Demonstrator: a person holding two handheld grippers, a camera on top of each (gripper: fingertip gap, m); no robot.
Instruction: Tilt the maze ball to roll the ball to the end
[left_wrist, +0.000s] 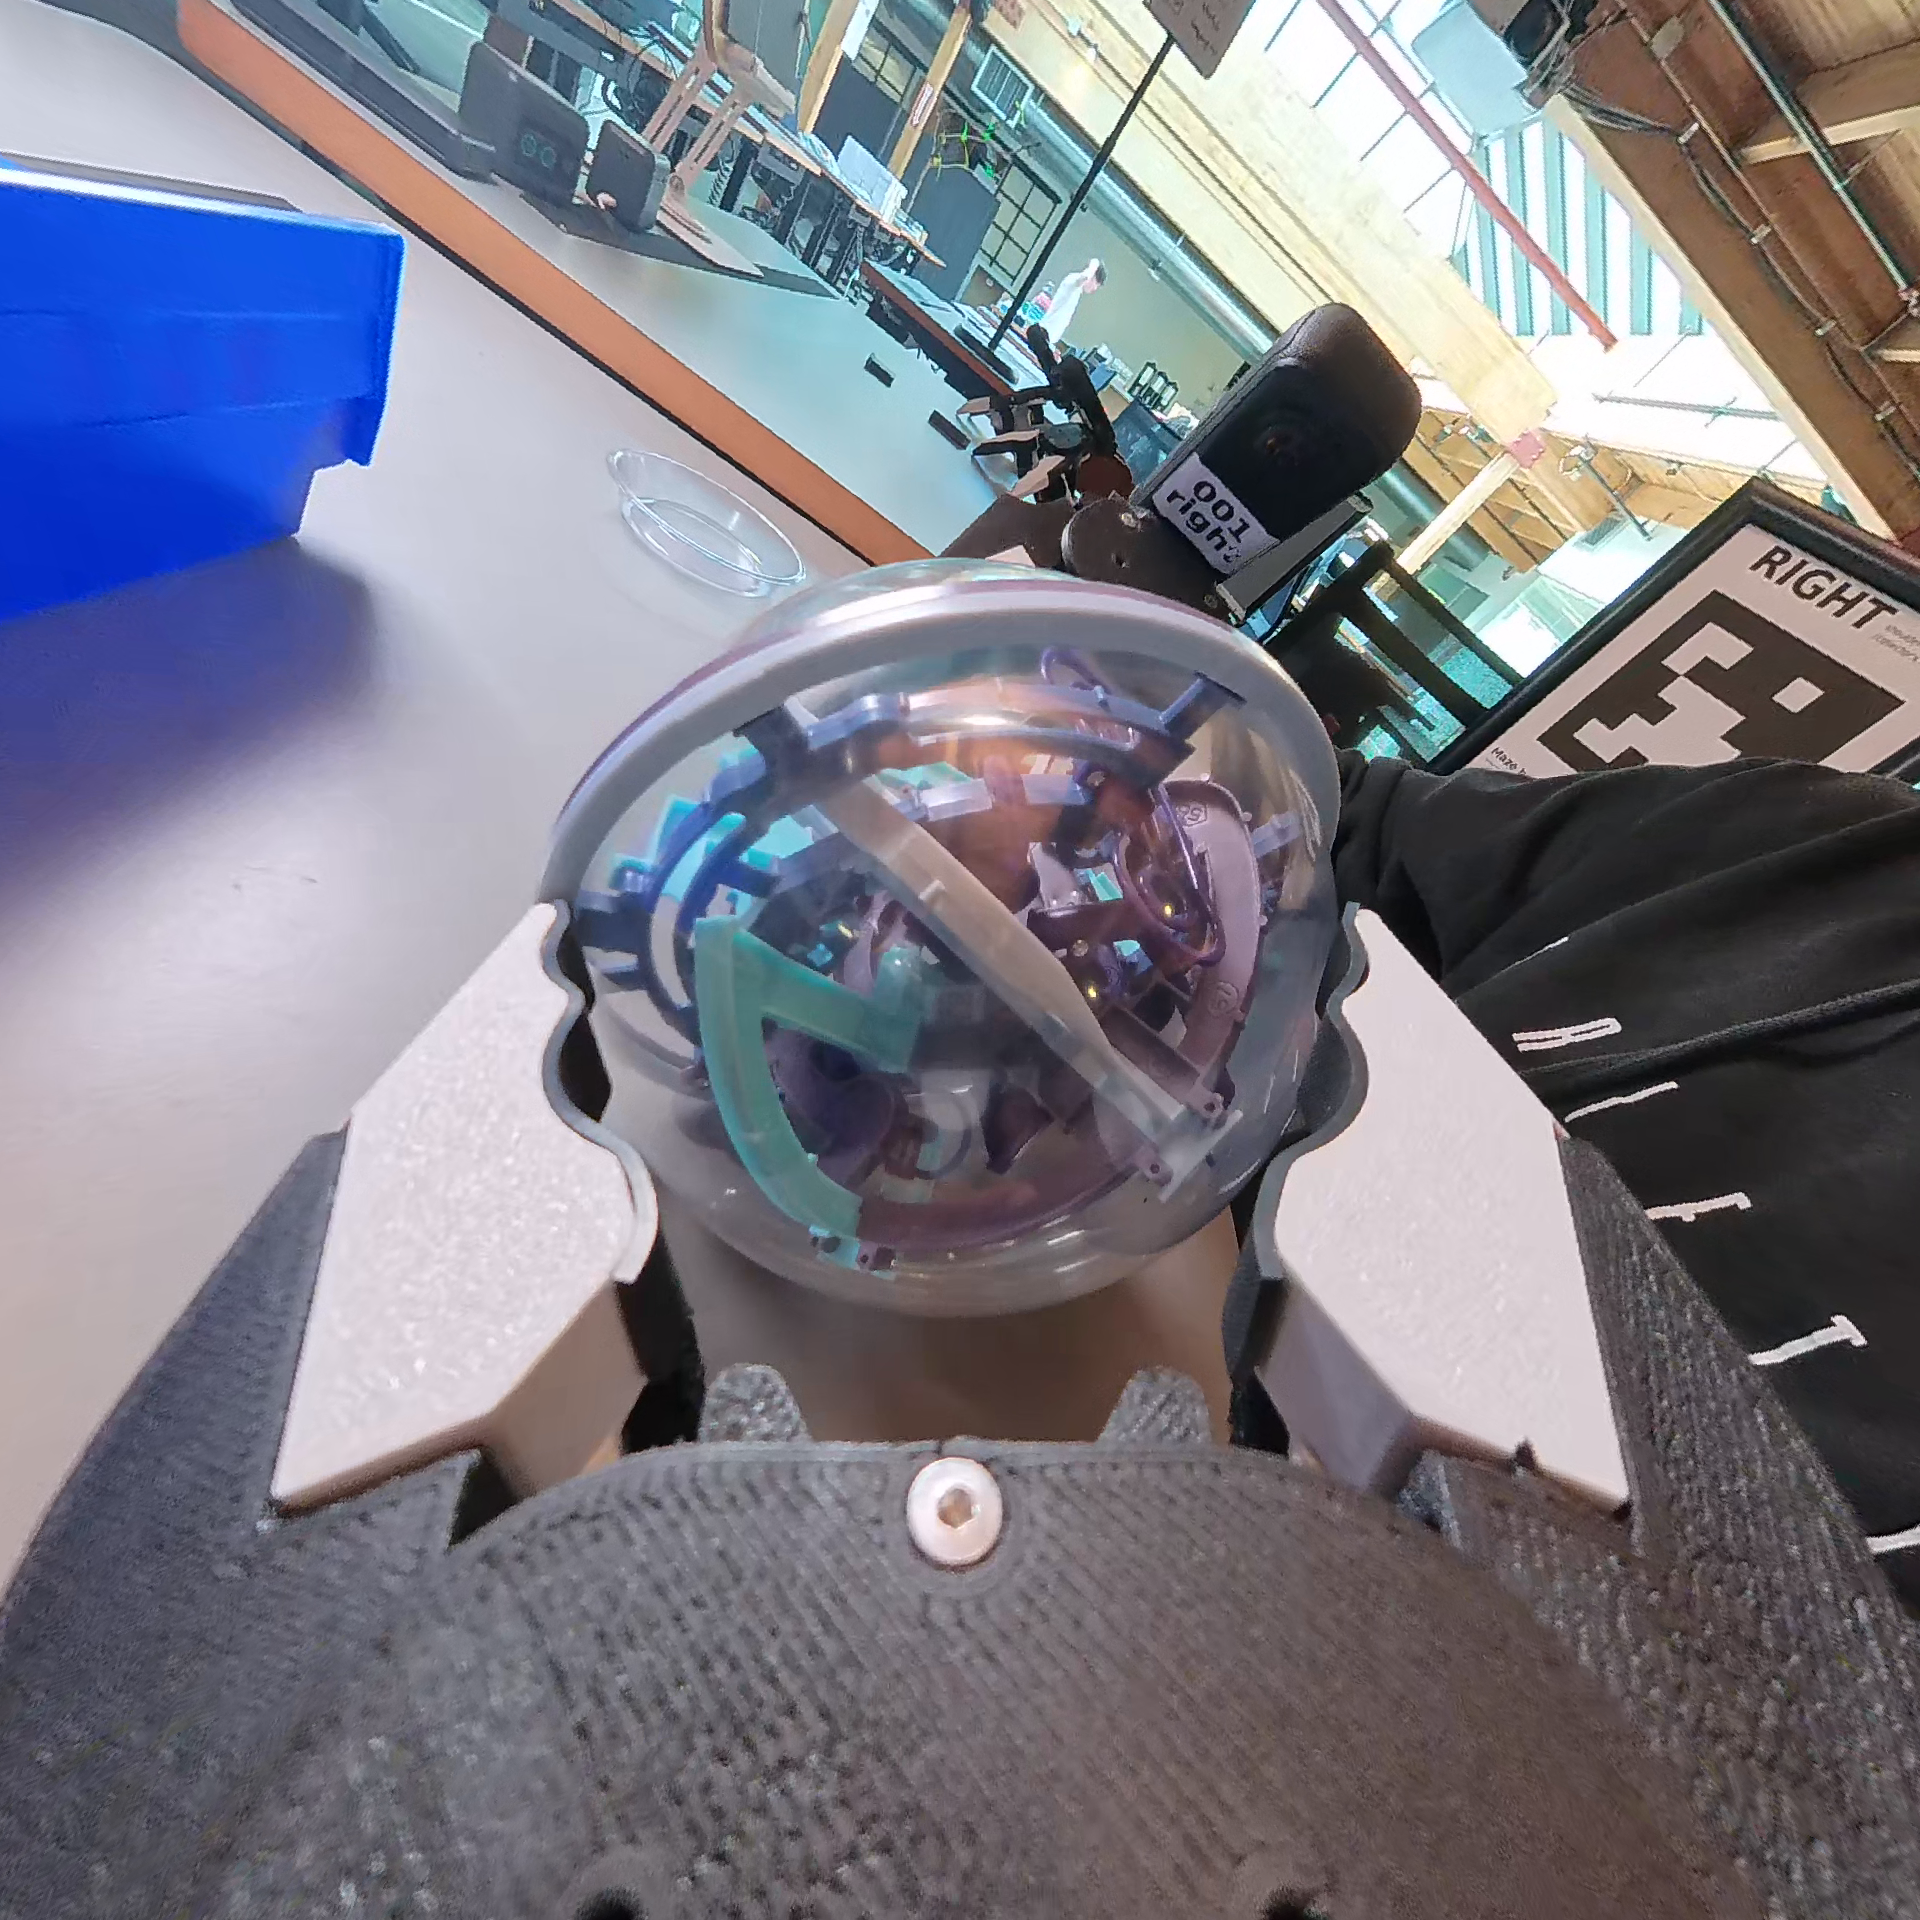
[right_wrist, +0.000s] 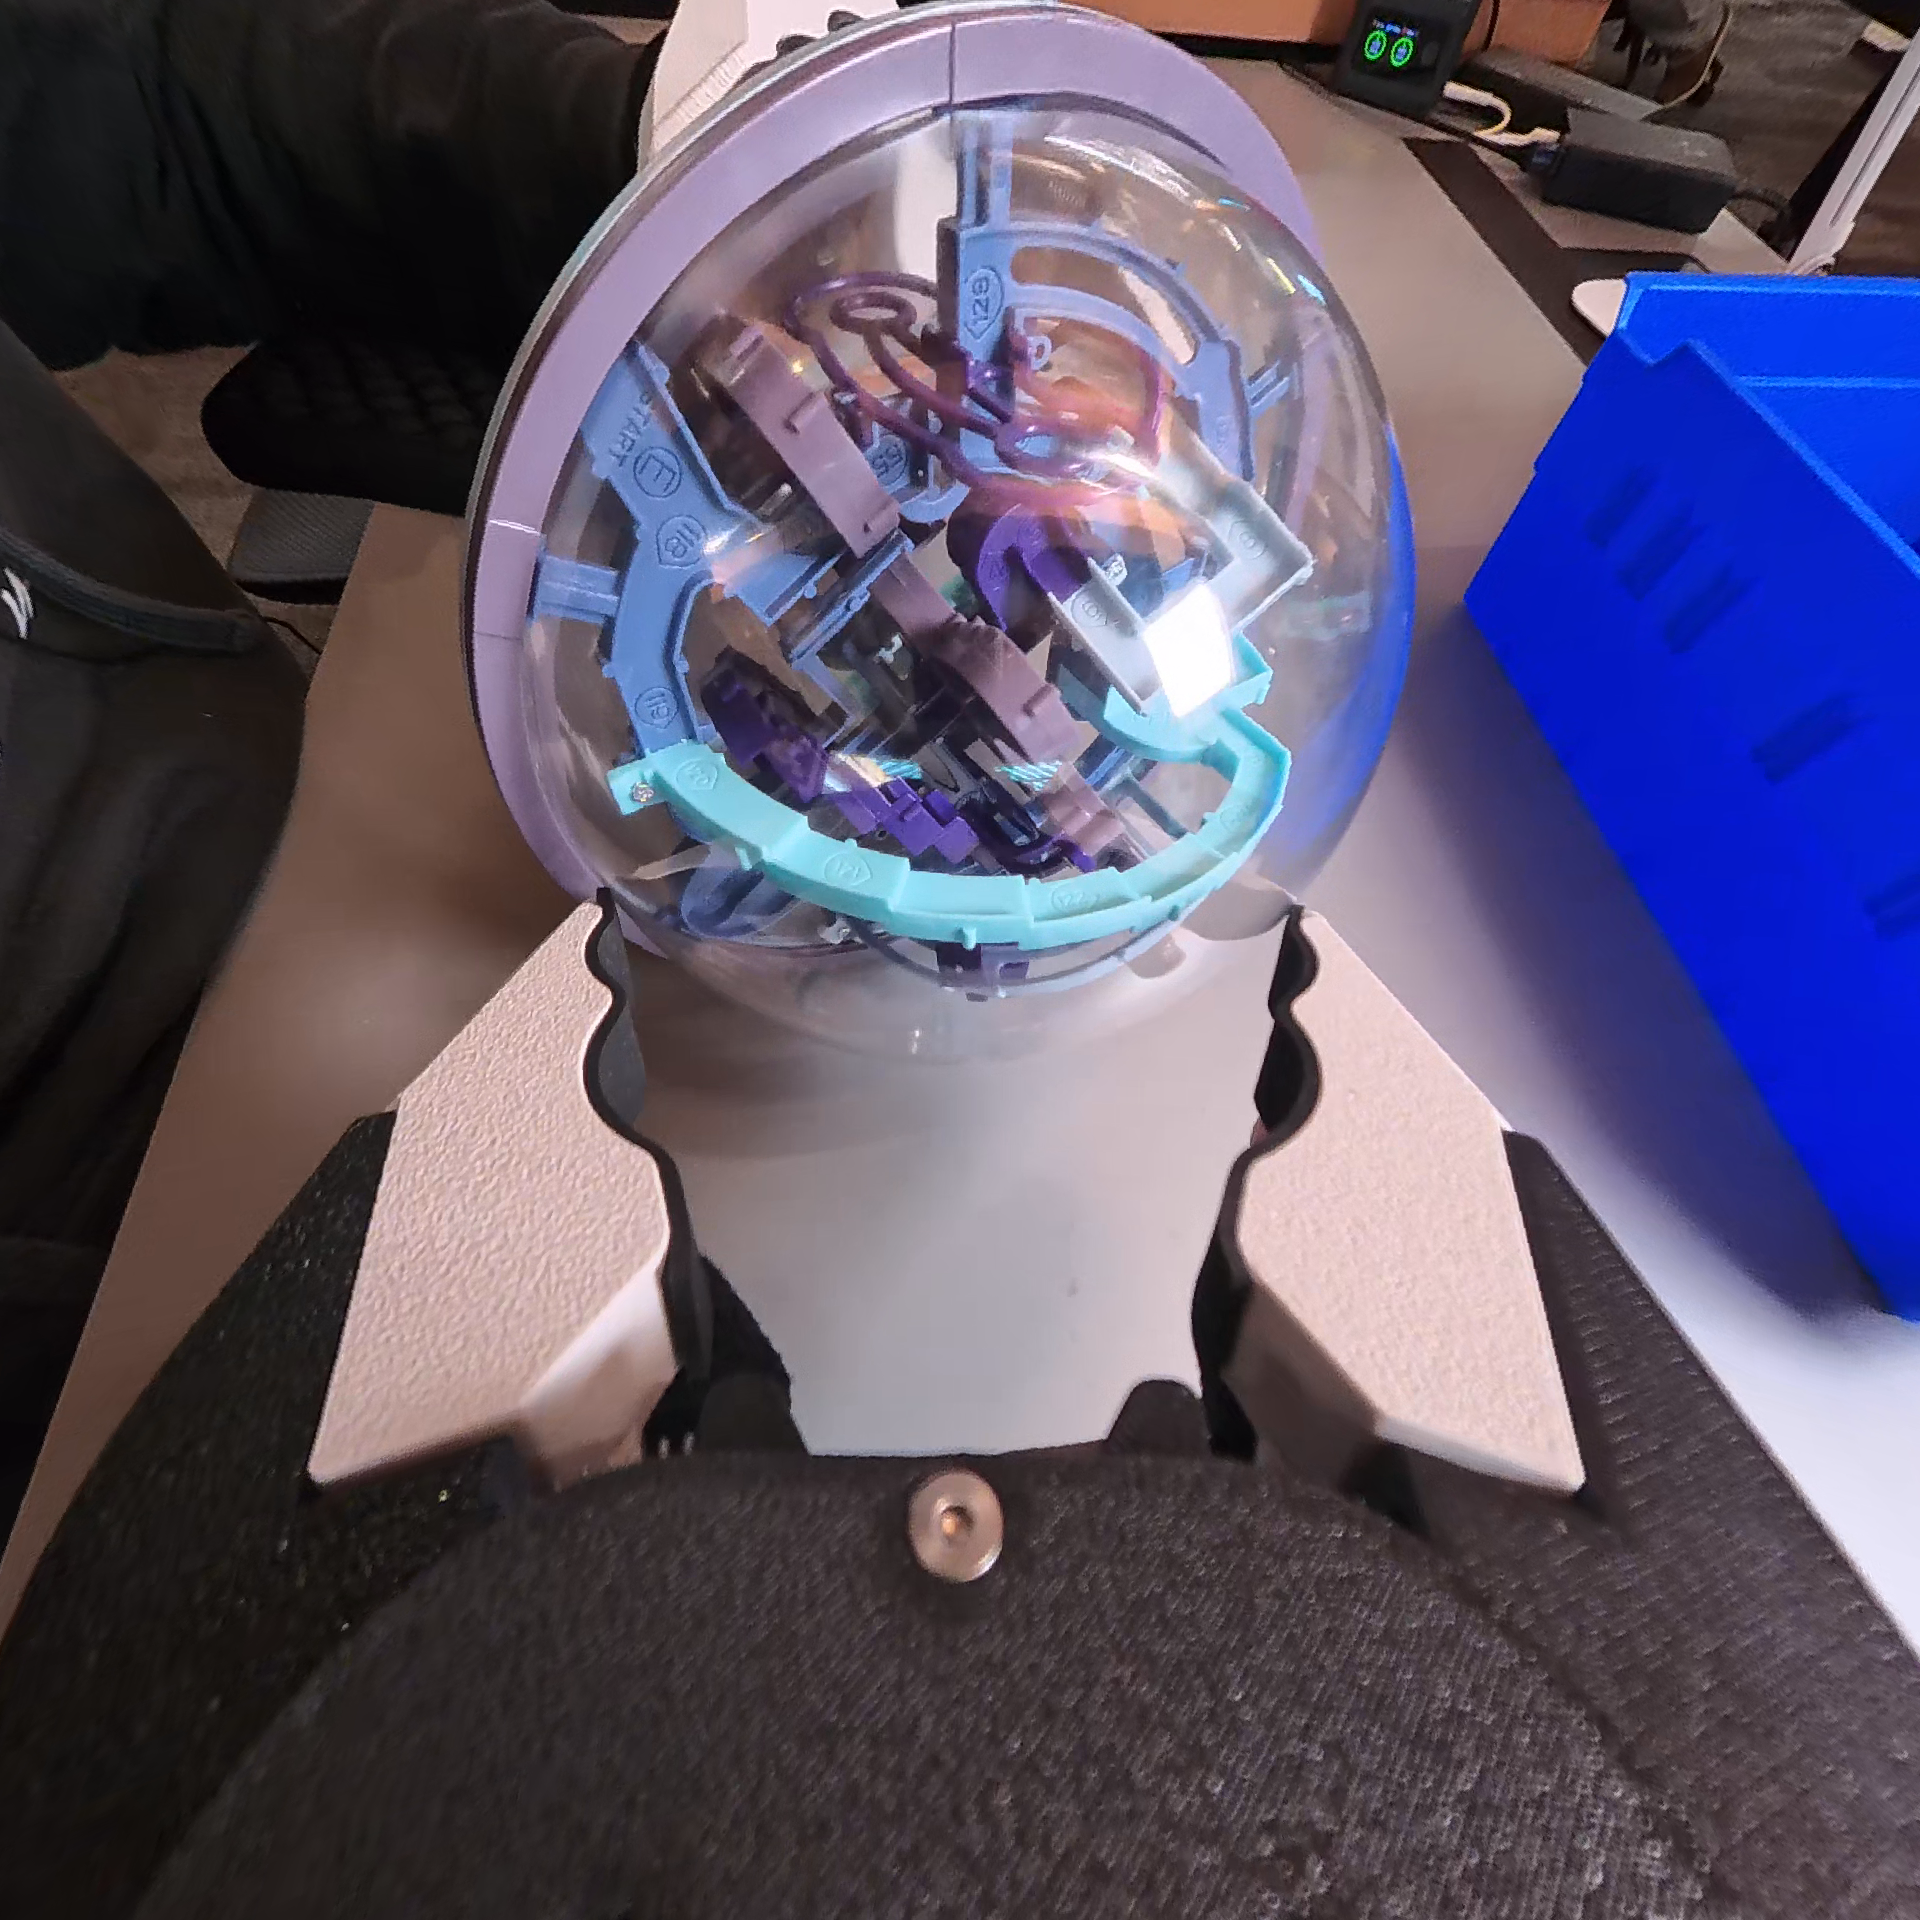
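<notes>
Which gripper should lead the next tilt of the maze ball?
Left, probably. The left gripper has the maze ball clamped between its fingers; the right gripper only meets its lower edge, jaws spread.

Setting: a large workshop or lab hall, seen from my 2 claws. Evidence: exposed timber roof beams (left_wrist: 1766, 156) with cabling and high windows; rows of workbenches (left_wrist: 748, 135) carrying equipment at the far side; a long grey table (left_wrist: 312, 935) with an orange edge; 1 blue plastic storage bin (right_wrist: 1714, 727); a framed black-and-white marker board (left_wrist: 1714, 686); a small device with green-lit display (right_wrist: 1392, 42) among cables and power bricks.
</notes>
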